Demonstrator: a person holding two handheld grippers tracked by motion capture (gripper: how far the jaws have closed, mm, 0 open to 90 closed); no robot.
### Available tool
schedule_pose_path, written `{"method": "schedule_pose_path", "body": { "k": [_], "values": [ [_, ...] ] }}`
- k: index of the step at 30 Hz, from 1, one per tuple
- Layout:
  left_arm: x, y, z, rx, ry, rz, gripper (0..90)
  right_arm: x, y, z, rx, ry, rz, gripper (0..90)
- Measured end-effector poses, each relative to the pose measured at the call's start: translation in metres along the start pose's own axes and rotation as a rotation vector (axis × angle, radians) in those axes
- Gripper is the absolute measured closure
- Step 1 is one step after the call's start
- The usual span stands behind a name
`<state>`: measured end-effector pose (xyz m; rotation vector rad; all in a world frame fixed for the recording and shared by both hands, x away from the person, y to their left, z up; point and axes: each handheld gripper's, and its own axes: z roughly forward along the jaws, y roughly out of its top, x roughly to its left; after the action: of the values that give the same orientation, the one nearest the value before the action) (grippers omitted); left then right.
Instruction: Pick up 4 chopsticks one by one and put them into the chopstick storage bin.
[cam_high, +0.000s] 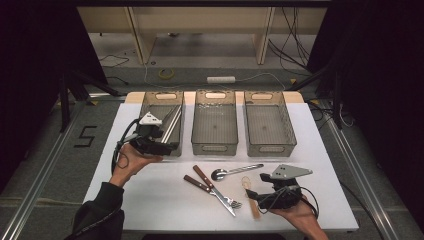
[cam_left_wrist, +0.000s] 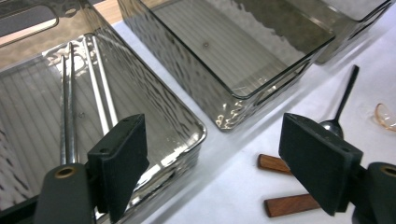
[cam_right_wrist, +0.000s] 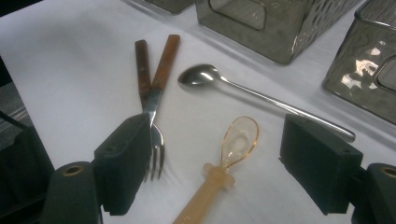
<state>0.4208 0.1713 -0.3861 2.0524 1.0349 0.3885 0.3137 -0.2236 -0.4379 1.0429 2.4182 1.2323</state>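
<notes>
three clear bins (cam_high: 215, 127) stand in a row at the far side of the white desk (cam_high: 150, 200); the left bin (cam_left_wrist: 28, 121) already holds metal chopsticks (cam_left_wrist: 70, 116) leaning along its floor. the left gripper (cam_left_wrist: 212, 163) hovers at that bin's near corner, its fingers (cam_left_wrist: 123, 163) spread wide with nothing between them. the right gripper (cam_right_wrist: 215, 172) hangs low over the loose cutlery near the desk's front edge, fingers (cam_right_wrist: 322, 163) also spread and empty, straddling the amber plastic spoon (cam_right_wrist: 233, 144). just beside it lie a wooden-handled fork (cam_right_wrist: 152, 135), a second wooden-handled piece (cam_right_wrist: 166, 63) crossing it, and a long steel spoon (cam_right_wrist: 261, 95).

the plastic spoon looks light and stiff, probably a little slick, and it lies flat, so a pinch across the thicker handle near the collar seems safer than on the thin bowl, which could slip or flex. it is likely to skid on the smooth sheet if nudged sideways, so the fingers should come straight down and close evenly. the fork lies close by and could be caught with it.
</notes>
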Motion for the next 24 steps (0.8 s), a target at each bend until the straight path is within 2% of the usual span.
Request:
{"method": "schedule_pose_path", "body": {
  "k": [9,17,24],
  "values": [
    [-0.012,-0.014,-0.002,-0.079,-0.031,-0.032,19.7,0.002,-0.001,0.004,0.048,-0.021,0.007,26.9],
    [-0.023,-0.028,-0.001,-0.12,-0.066,-0.064,18.4,0.001,-0.003,0.009,0.099,-0.037,0.021,27.7],
    [-0.031,-0.04,0.0,-0.134,-0.073,-0.055,18.0,0.001,-0.003,0.012,0.148,-0.053,0.042,27.6]
  ]
}}
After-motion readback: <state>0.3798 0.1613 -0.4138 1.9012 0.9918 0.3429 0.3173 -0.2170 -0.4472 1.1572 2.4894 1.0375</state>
